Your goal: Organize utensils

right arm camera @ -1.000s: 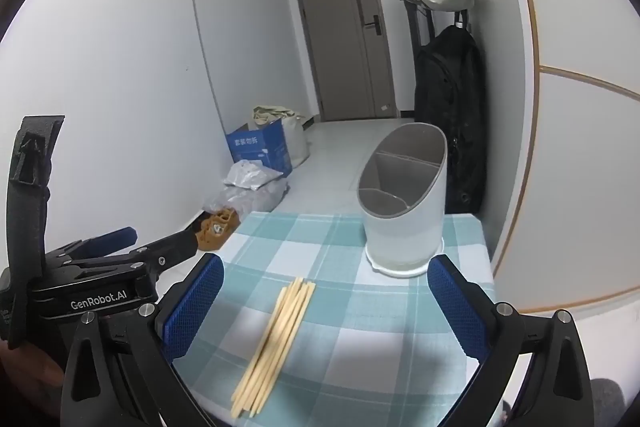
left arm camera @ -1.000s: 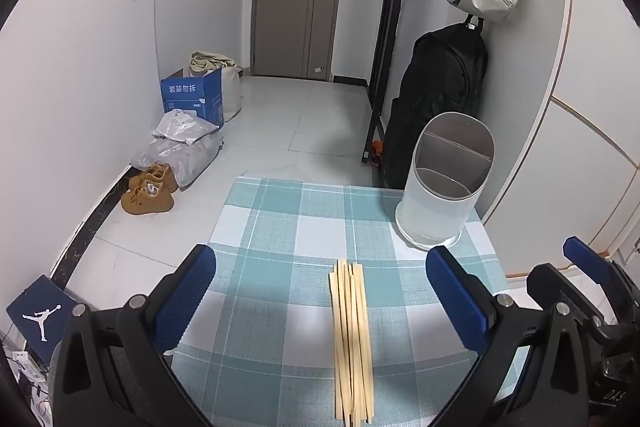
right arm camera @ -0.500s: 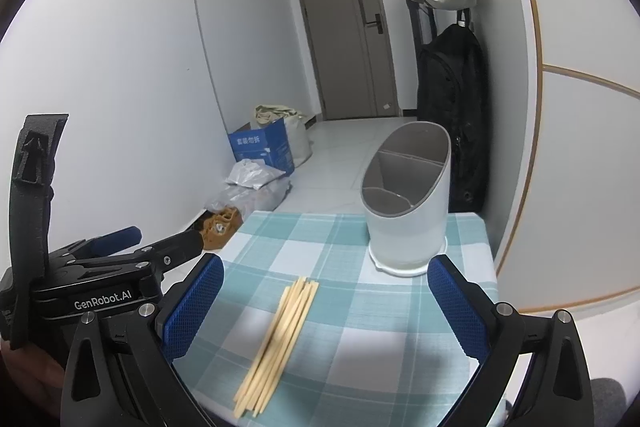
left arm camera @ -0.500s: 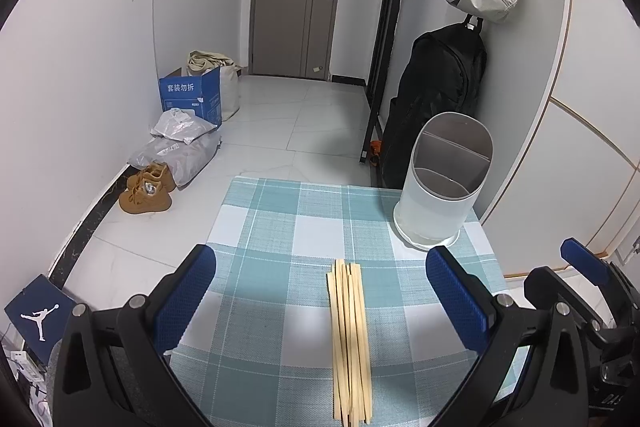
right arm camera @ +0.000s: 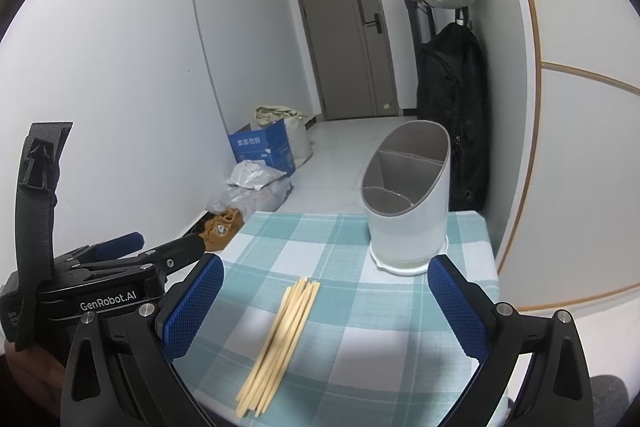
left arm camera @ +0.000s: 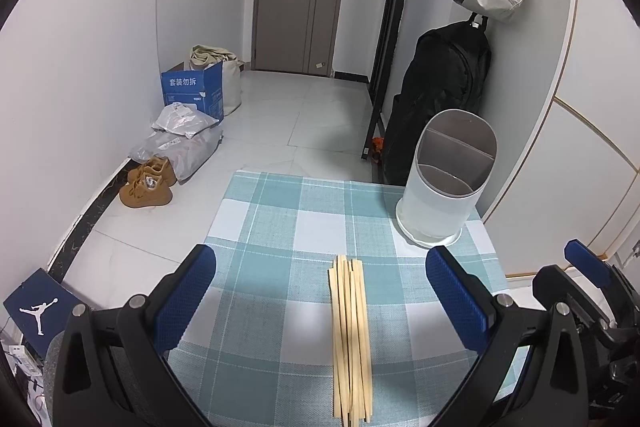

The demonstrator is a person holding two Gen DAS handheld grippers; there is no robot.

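Chopsticks (left arm camera: 351, 339) bundled at lower centre on checked tablecloth (left arm camera: 280, 227), white utensil holder (left arm camera: 446, 183) at right, left gripper (left arm camera: 320, 291) and right gripper (right arm camera: 324, 303) held apart, nothing gripped.

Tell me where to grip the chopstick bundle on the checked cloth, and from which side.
Grip the chopsticks near mid-length, coming from above with the fingers closing across the bundle. They lie flat and parallel on the tablecloth, pointing roughly toward the holder, so a crosswise pinch would likely gather them. The right gripper, open, already straddles them.
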